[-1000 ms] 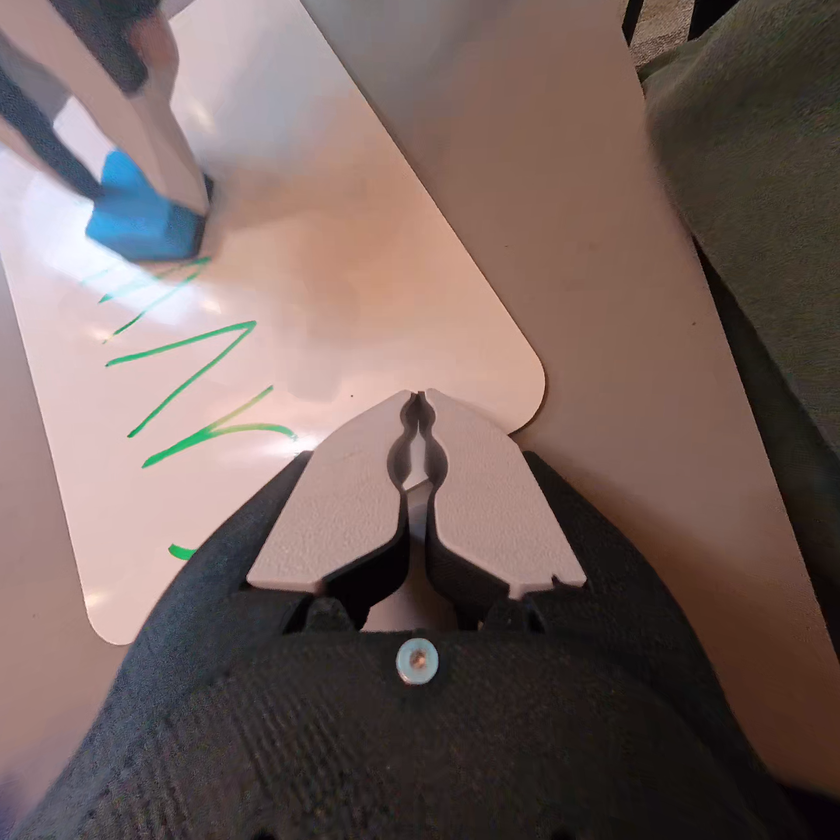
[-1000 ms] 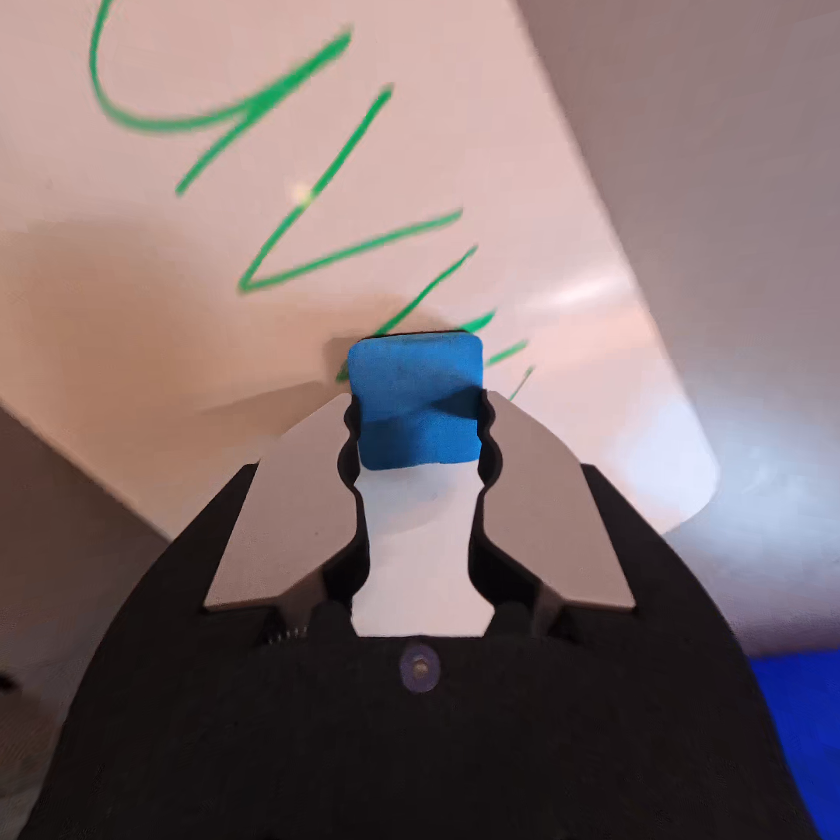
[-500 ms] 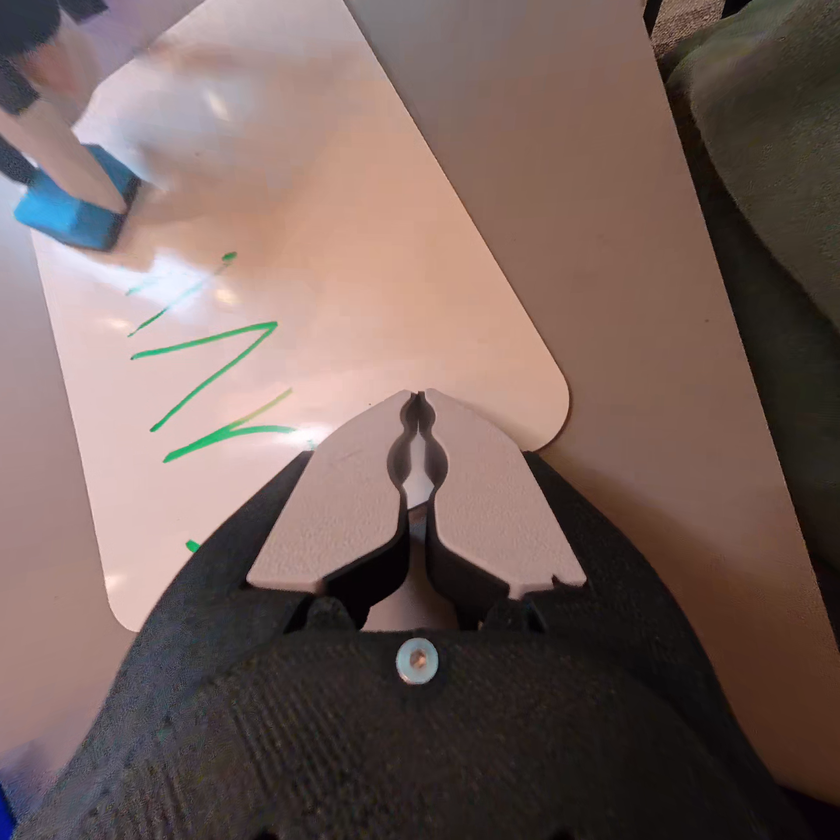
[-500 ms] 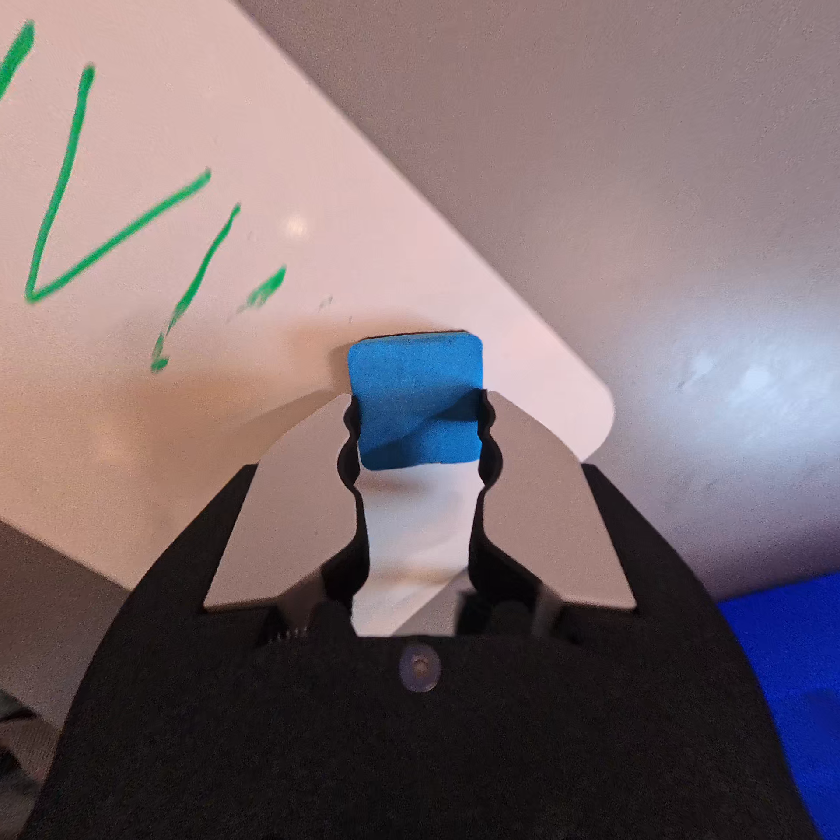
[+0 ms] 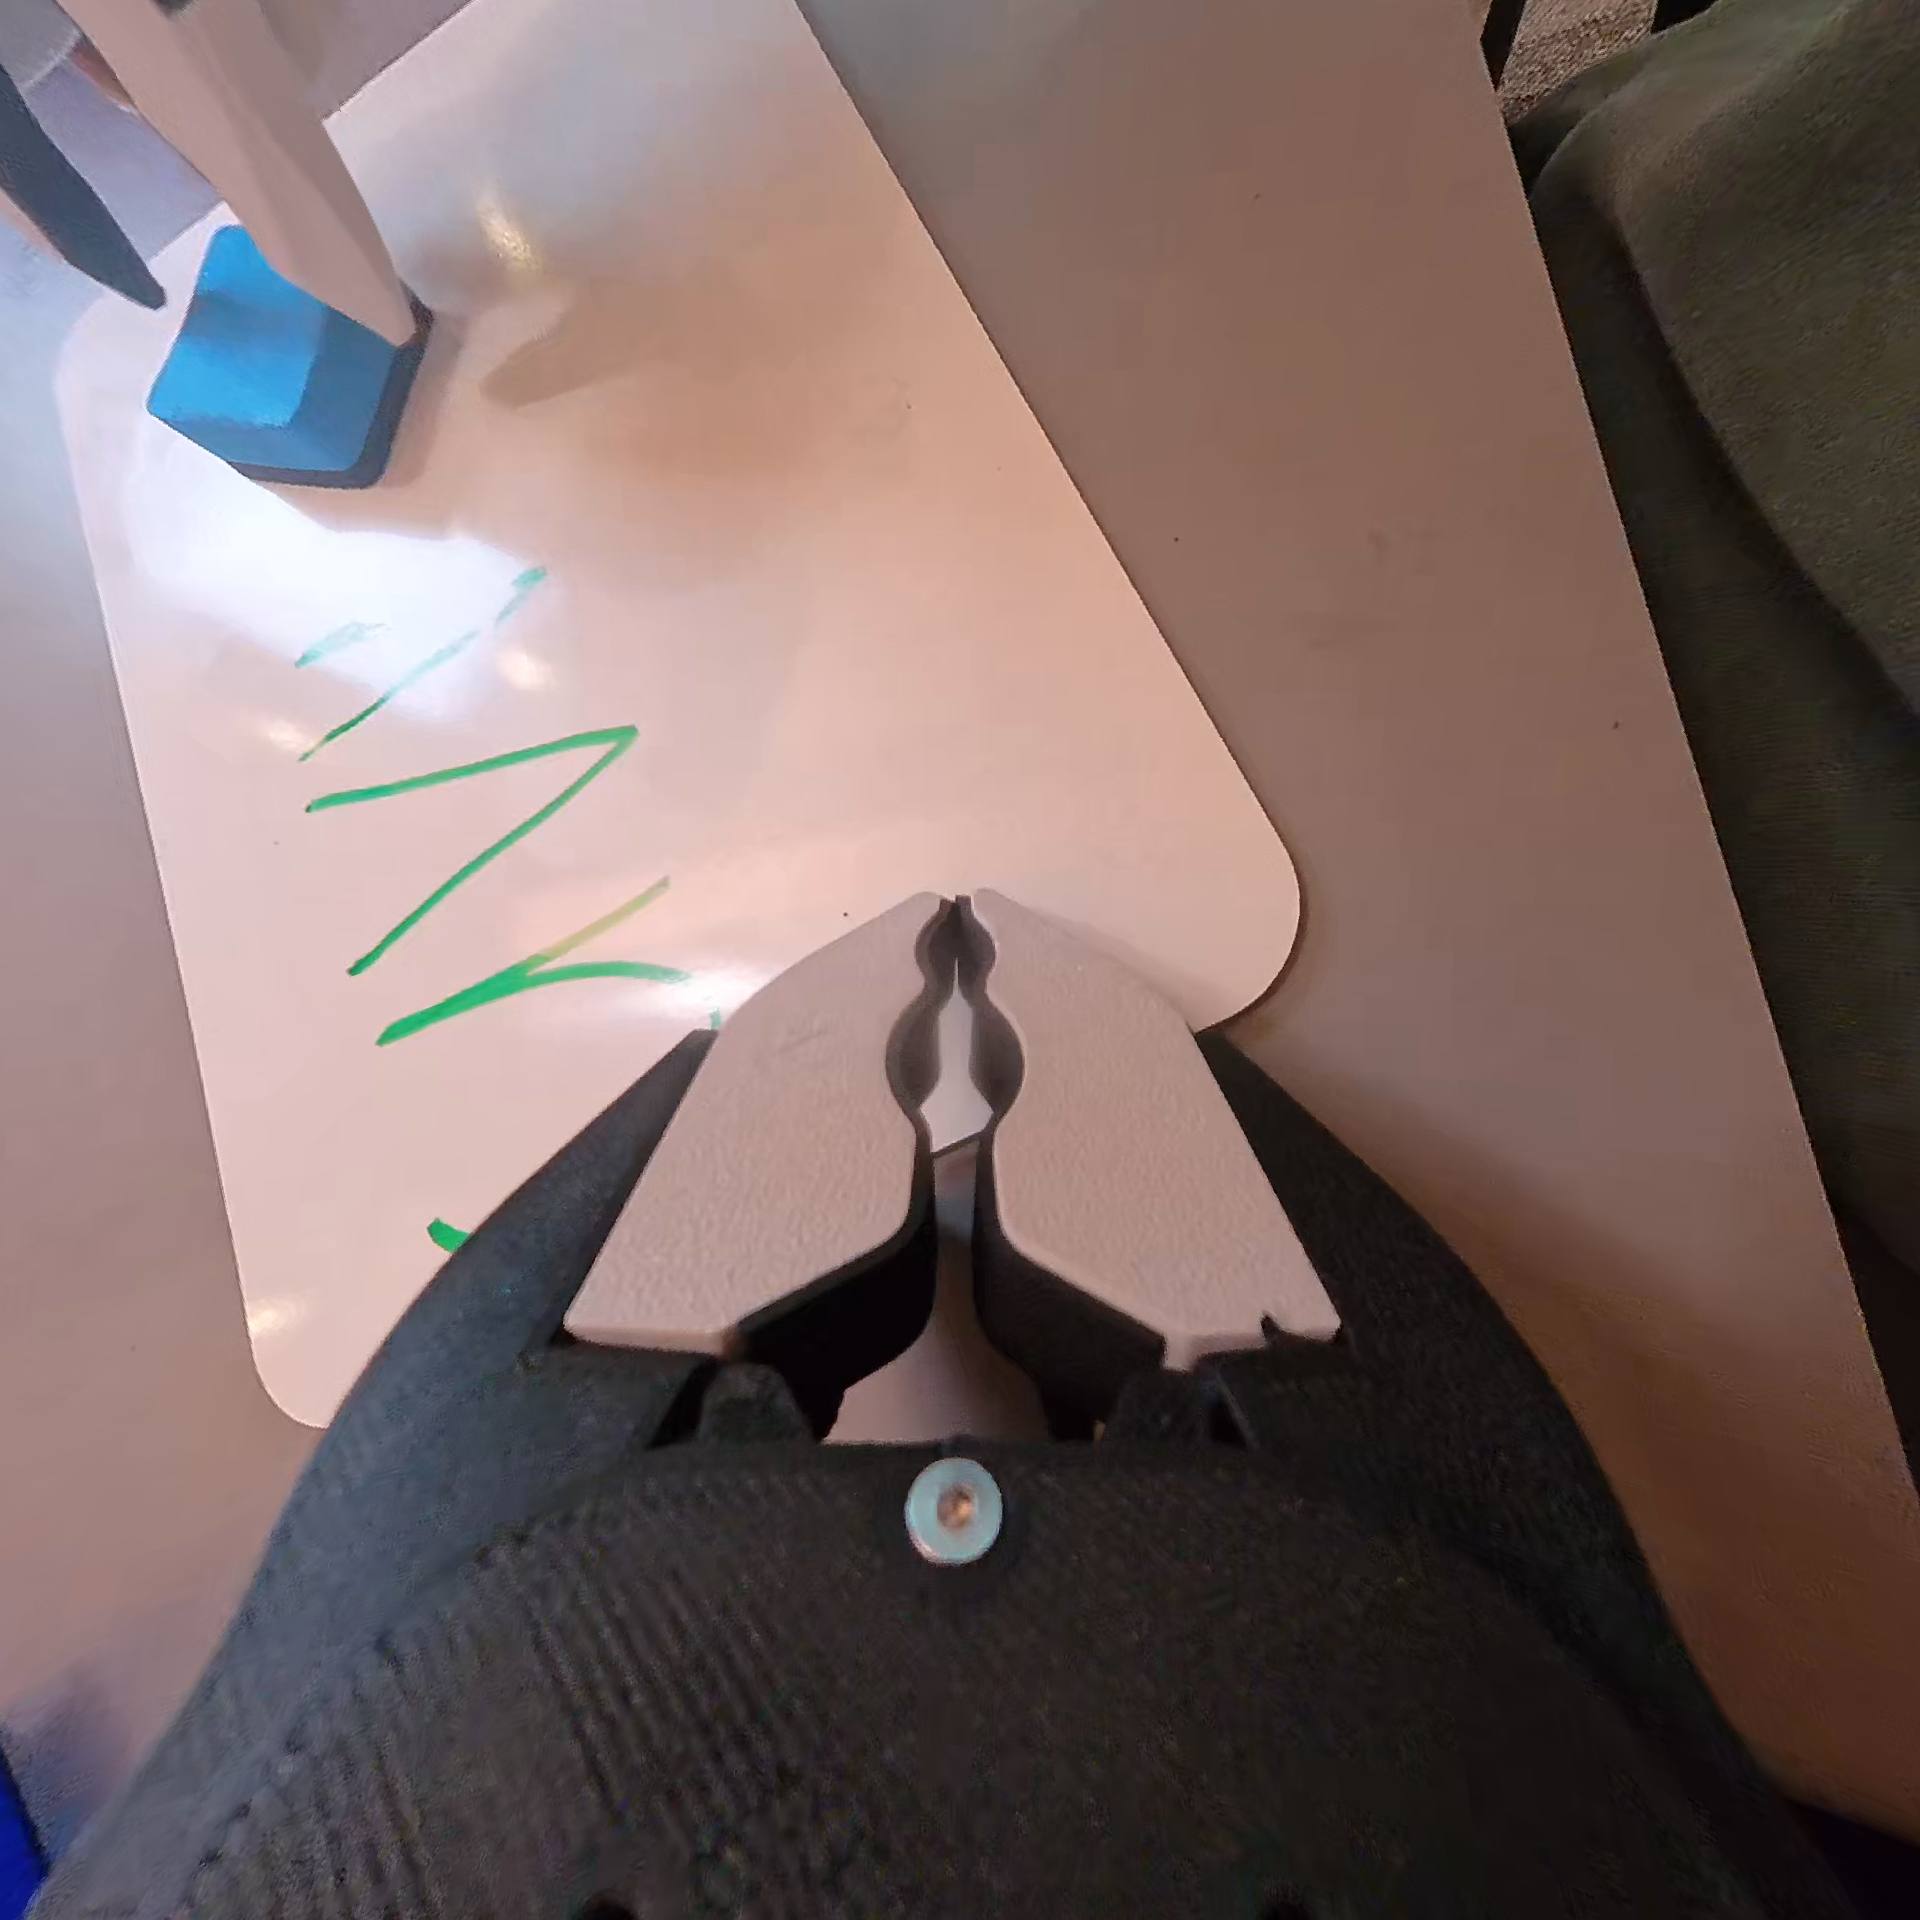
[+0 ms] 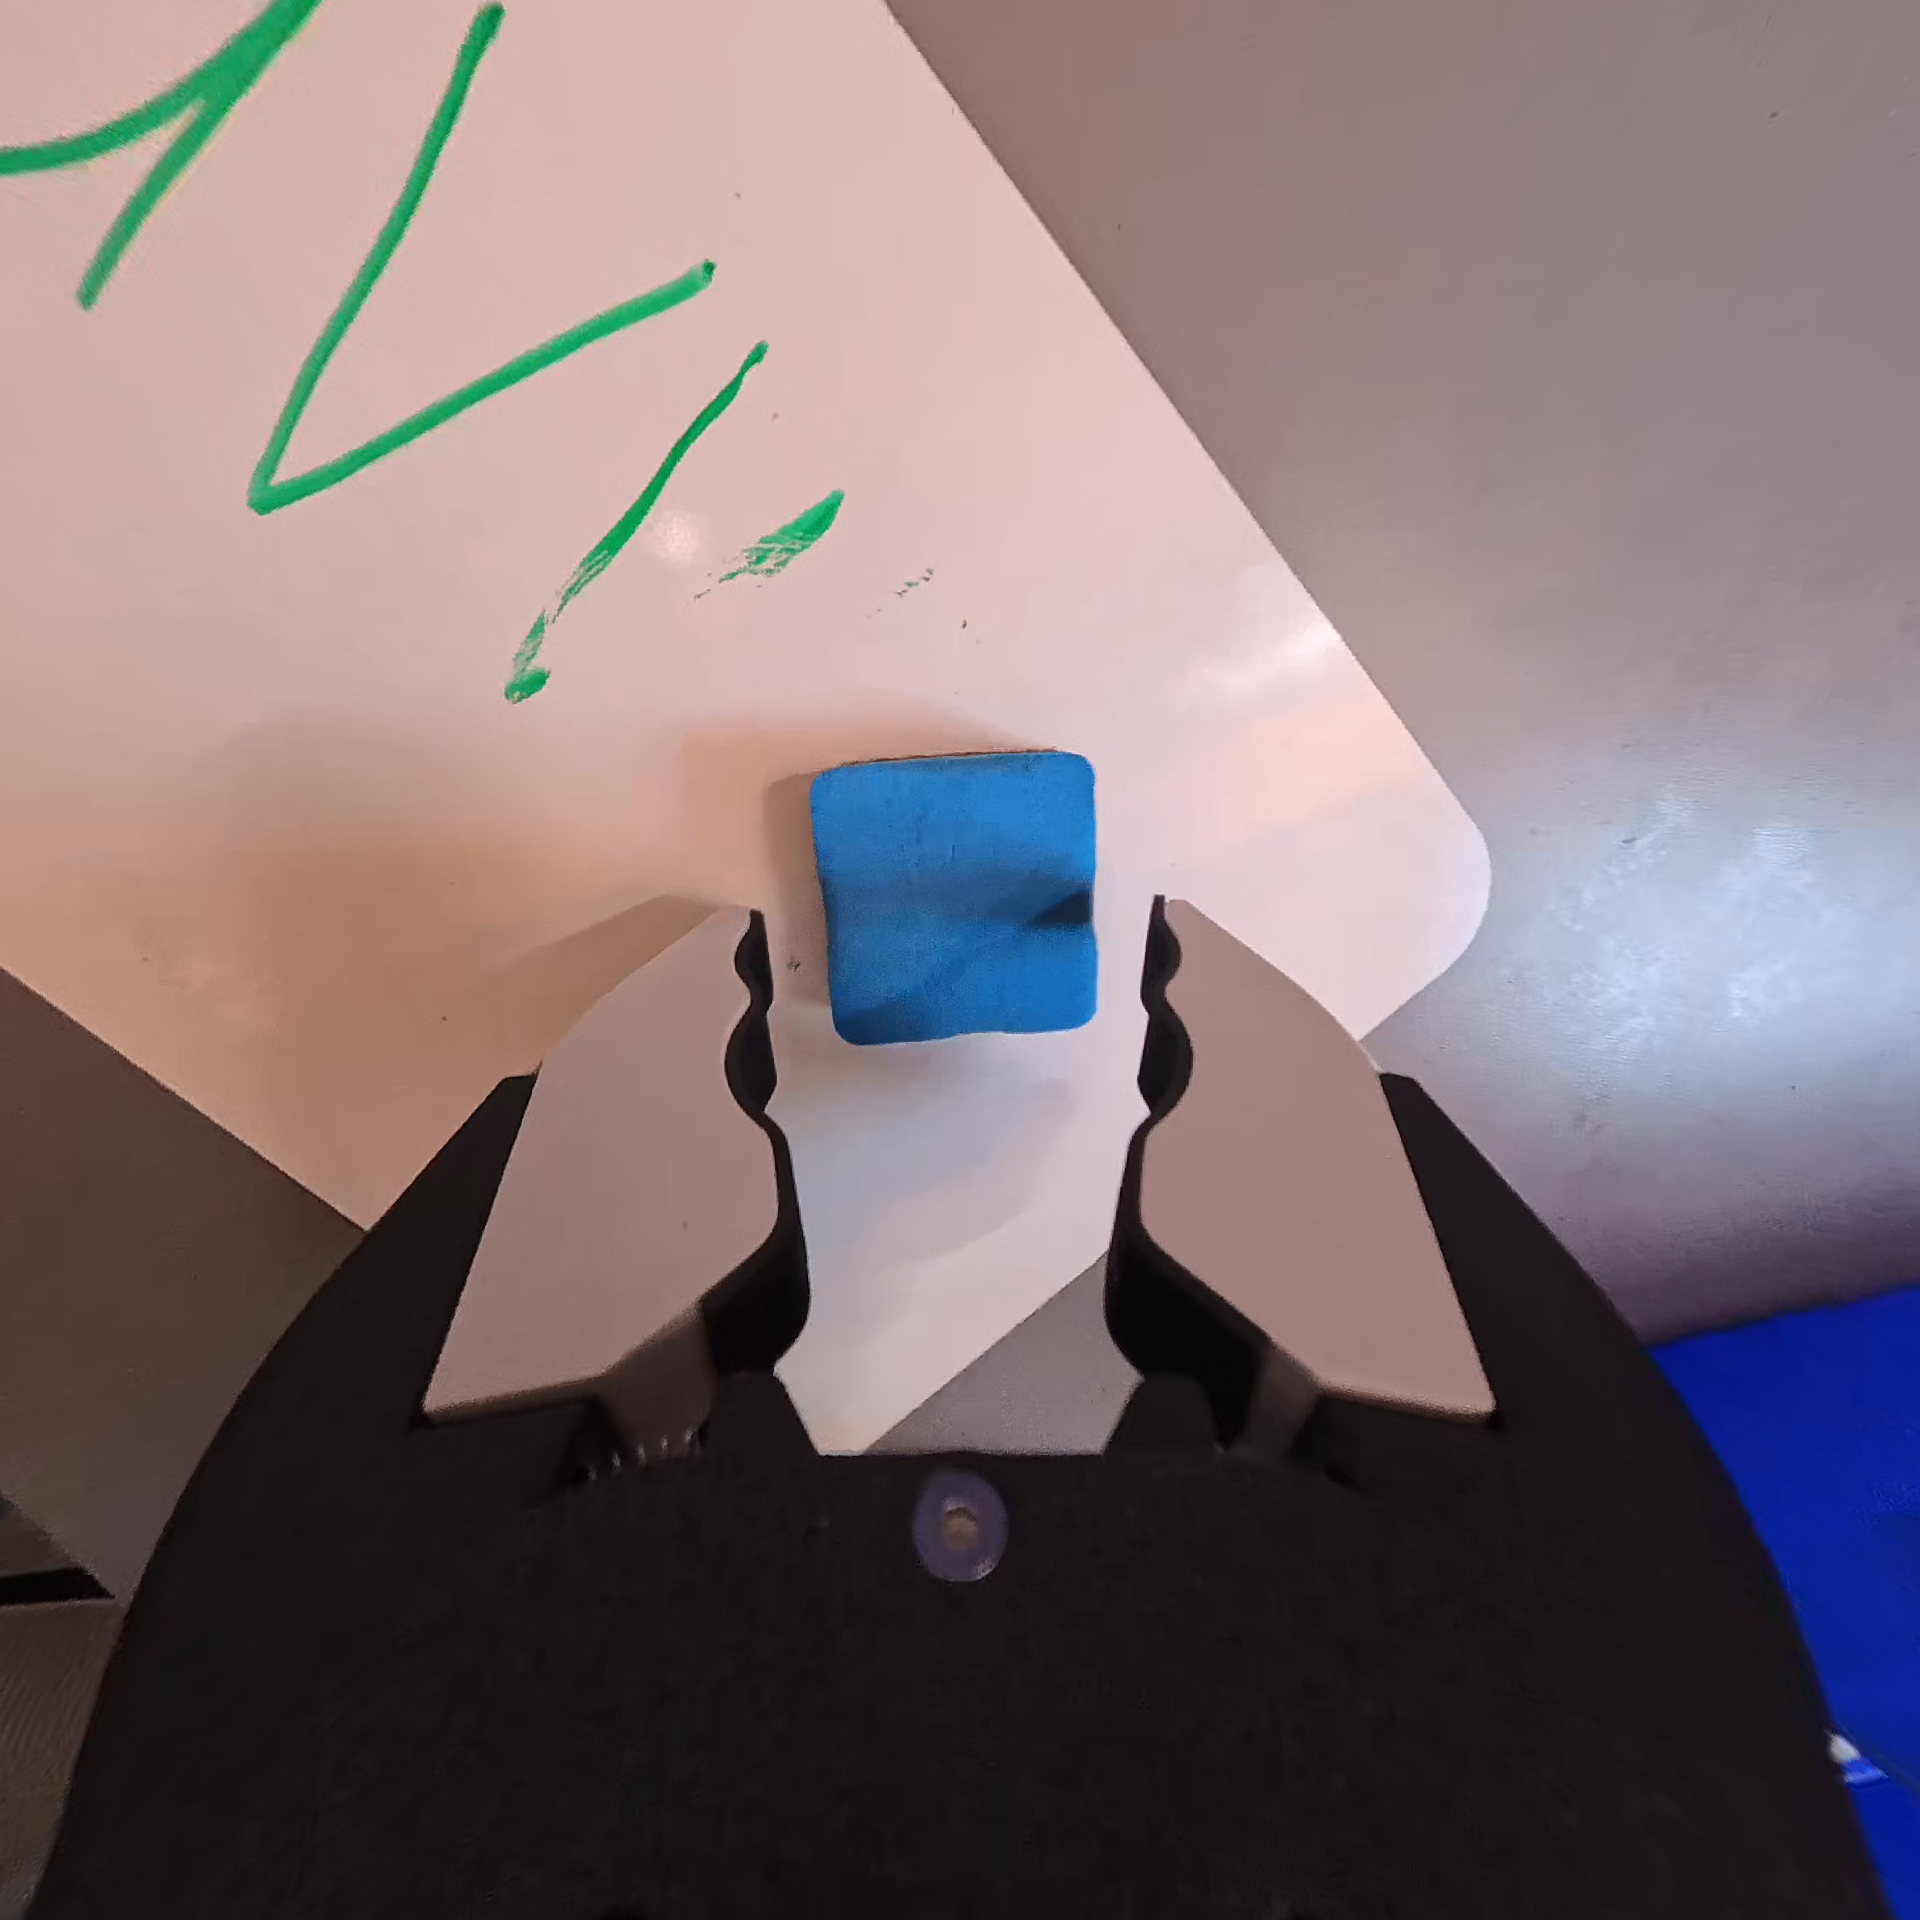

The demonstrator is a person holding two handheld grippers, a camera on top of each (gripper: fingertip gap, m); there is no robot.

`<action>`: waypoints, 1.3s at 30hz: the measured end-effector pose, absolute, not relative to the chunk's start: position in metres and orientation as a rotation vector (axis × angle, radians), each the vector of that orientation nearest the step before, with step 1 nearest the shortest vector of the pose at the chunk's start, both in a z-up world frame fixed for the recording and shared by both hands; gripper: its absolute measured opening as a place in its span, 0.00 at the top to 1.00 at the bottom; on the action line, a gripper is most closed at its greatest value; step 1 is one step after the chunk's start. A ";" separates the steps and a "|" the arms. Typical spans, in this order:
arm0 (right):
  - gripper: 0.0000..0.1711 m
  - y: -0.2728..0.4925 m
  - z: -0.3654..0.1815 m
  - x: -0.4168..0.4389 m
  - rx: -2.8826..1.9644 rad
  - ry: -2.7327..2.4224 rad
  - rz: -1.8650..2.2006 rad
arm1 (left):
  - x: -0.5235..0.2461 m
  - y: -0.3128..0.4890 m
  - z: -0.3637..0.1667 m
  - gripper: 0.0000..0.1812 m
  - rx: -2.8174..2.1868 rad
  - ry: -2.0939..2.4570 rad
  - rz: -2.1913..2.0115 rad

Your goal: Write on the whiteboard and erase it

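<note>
While my right gripper (image 6: 954,914) stands spread with its fingers on both sides of the blue eraser (image 6: 956,899) and a gap on each side, the eraser rests by itself on the whiteboard (image 6: 1039,436), near the rounded corner of the board. My left gripper (image 5: 958,906) is pressed together with nothing between its fingers, and it hovers over the opposite corner of the board; I cannot tell if it touches the surface. Most of the green writing (image 6: 457,384) is not erased; only some smeared traces (image 6: 779,545) close to the eraser look half wiped. I think the risk is this: if I lift the right gripper away now, the erasing stays unfinished. If I close again on the eraser but not centred, the soft foam may twist or slip out when I push. The board lies loose on the grey table (image 6: 1558,416), so a strong wipe could slide it if the left gripper does not press it down.
</note>
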State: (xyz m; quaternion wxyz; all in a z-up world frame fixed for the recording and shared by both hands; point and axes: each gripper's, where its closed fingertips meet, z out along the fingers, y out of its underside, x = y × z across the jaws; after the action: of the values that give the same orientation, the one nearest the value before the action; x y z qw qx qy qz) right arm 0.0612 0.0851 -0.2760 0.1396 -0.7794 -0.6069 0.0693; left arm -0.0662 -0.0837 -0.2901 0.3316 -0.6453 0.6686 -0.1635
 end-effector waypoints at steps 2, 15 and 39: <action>0.61 0.087 -0.274 0.059 -2.246 -1.748 0.222 | -0.066 -0.083 -0.290 1.00 -1.682 1.749 -0.418; 0.72 0.088 -0.282 0.033 -2.229 -1.770 0.103 | -0.066 -0.087 -0.290 1.00 -1.666 1.775 -0.419; 0.72 0.105 -0.283 0.036 -2.313 -1.666 0.183 | -0.070 -0.077 -0.290 1.00 -1.691 1.734 -0.369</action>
State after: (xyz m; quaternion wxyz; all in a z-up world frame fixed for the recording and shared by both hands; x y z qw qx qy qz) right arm 0.0362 0.1045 -0.2830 0.1423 -0.8015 -0.5774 0.0634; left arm -0.0701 -0.0773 -0.2904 0.3390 -0.6495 0.6657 -0.1418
